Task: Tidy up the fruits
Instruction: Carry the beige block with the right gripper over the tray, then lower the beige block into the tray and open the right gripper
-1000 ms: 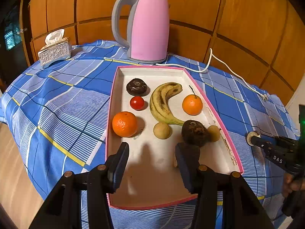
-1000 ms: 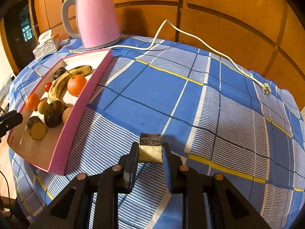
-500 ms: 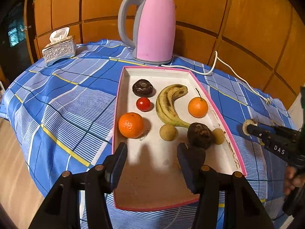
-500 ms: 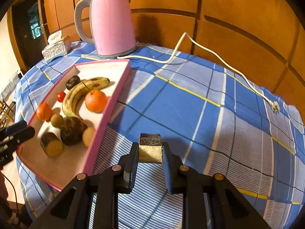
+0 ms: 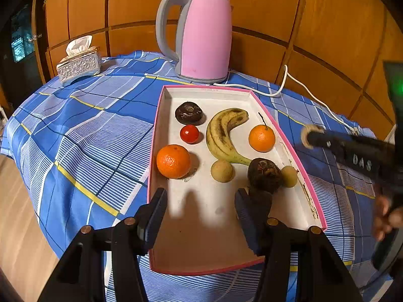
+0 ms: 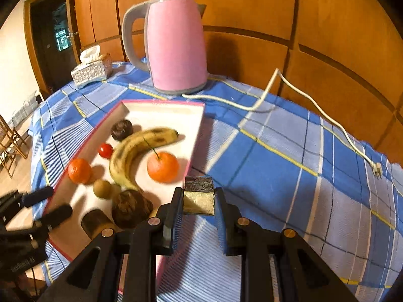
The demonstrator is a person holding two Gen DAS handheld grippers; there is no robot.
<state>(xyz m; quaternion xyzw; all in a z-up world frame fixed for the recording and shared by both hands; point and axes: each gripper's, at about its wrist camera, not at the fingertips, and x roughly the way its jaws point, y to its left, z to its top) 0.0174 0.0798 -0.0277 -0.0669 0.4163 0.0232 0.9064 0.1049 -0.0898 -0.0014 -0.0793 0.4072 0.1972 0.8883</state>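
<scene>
The right gripper [image 6: 199,201] clamps a pale chunk with dark rind [image 6: 199,195] between its pads, held just past the pink tray's [image 6: 195,136] right wall; the left gripper [image 5: 200,210] hangs spread and empty over the tray's bare near end; ahead lie a banana [image 5: 221,133], two oranges, a tomato [image 5: 189,134] and dark fruits; a pink kettle [image 5: 201,35] stands behind.

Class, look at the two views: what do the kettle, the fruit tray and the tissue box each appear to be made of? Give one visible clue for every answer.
Kettle: pink body with a soft sheen, probably painted metal or plastic; grey handle looks plastic.
Fruit tray: likely cardboard, going by thin straight walls, matte white inside, pink outside, stained floor.
Tissue box: silvery embossed pattern, perhaps metal or metallic-finished plastic; unclear.
</scene>
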